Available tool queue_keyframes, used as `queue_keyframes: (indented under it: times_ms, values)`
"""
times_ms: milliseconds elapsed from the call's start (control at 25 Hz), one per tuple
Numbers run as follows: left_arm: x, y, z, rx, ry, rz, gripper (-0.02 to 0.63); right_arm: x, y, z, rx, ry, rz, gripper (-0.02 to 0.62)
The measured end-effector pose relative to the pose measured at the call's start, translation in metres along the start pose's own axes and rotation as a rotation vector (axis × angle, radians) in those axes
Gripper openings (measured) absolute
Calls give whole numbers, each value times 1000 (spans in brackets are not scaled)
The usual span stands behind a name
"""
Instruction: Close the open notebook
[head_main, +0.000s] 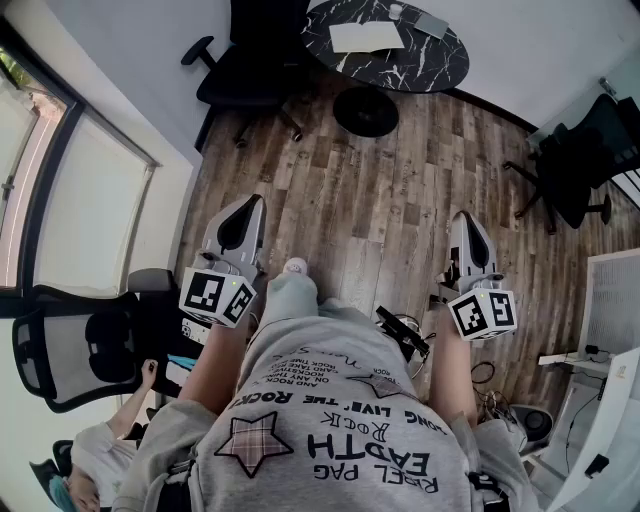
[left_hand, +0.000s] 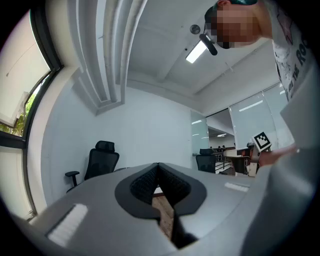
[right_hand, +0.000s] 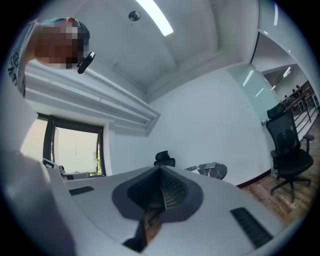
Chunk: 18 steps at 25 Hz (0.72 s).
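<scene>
The left claw and the right claw are both closed with nothing inside, and far ahead of them one notebook lies on one round table.

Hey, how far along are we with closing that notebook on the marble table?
Nothing is done yet: the white notebook lies open and flat on the black marble oval table across the room. Nothing is in hand: the left gripper and right gripper are shut, empty and level. Left to do: walk over and fold it closed.
</scene>
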<state>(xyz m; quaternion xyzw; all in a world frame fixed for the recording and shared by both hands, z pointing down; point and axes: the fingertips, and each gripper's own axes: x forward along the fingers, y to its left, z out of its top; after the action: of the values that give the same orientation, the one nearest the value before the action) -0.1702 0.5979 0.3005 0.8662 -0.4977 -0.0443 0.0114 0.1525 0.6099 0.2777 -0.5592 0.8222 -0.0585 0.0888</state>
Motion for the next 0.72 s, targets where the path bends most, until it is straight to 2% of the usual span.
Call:
queue_keyframes:
  times_ms: [320, 560, 720]
  values:
    - [1, -13, -1, 2, 1, -8, 8, -11, -1, 2, 12, -14, 0, 12]
    - [6, -18, -1, 16, -1, -9, 8, -11, 4, 6, -33, 2, 23, 12]
    - [14, -21, 4, 28, -5, -17, 8, -10, 6, 13, -23, -21, 38, 12]
